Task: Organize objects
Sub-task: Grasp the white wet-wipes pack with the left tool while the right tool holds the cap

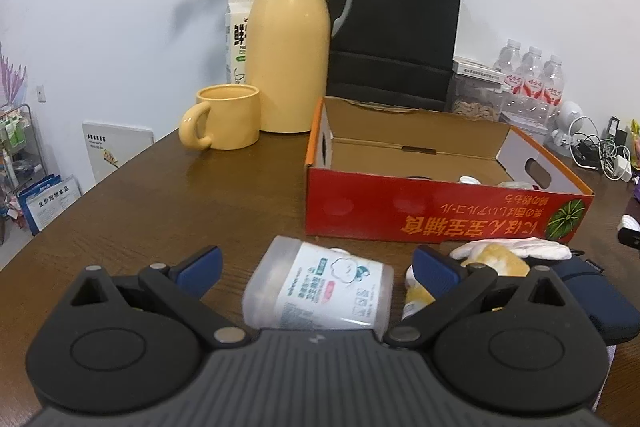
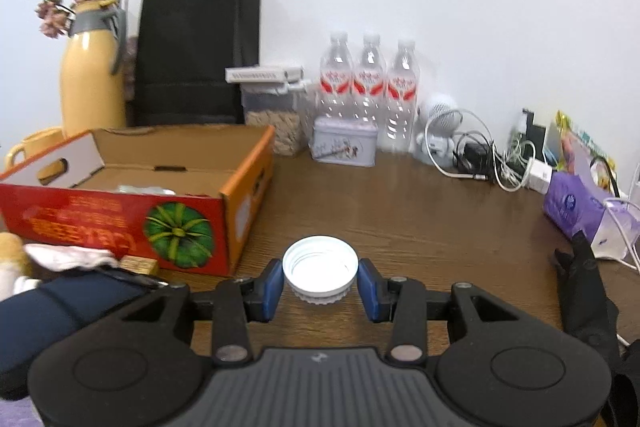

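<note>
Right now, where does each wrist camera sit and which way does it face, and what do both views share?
Left wrist: behind the left tongs, aimed across the table at the yellow jug; open tongs straddle a lying white bottle without pressing it.
Right wrist: behind the right tongs, aimed at the water bottles by the wall; its pads flank a white cap; contact unclear.
Shared: red box, black bag, jug, water bottles.

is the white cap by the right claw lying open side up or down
Open side up. The cap shows its hollow, threaded inside to the camera, its rim on top, sitting on the table between the right claw's blue pads.
</note>
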The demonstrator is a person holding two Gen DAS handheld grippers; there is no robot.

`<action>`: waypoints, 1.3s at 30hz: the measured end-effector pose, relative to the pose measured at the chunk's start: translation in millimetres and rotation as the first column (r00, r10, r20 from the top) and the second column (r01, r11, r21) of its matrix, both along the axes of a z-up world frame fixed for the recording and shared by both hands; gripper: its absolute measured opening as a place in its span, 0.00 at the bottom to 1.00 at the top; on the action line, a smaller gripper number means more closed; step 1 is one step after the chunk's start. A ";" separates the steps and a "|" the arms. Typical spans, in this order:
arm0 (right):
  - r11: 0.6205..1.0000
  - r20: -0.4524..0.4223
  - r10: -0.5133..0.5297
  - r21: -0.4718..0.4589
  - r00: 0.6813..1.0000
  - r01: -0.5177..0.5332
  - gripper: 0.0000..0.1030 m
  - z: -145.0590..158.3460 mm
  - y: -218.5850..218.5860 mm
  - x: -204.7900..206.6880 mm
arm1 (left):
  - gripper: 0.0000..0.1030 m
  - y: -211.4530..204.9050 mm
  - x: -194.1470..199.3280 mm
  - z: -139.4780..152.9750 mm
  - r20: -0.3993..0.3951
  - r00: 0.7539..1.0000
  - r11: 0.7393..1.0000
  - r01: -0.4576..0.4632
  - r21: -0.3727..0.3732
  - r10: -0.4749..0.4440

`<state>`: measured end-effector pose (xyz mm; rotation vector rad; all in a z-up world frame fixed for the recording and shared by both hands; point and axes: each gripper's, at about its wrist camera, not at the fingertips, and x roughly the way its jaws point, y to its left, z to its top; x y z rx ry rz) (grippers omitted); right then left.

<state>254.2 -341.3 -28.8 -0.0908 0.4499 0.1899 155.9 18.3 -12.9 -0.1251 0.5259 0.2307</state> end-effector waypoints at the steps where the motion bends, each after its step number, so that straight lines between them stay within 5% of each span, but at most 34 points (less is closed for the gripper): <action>1: 1.000 0.011 0.007 0.003 1.000 -0.007 0.38 1.6 1.2 -6.2 | 1.00 1.1 -1.0 -0.3 0.000 1.000 1.000 -0.001 -0.003 0.001; 16: 0.996 0.105 0.085 0.011 0.991 -0.087 0.38 8.5 29.2 -81.9 | 1.00 10.8 -17.7 -5.1 -0.031 0.999 1.000 0.014 -0.010 -0.015; 39: 0.996 0.089 0.085 0.024 0.992 -0.087 0.38 3.6 33.5 -82.3 | 1.00 6.4 30.8 -32.8 -0.147 0.987 0.994 0.080 0.078 -0.068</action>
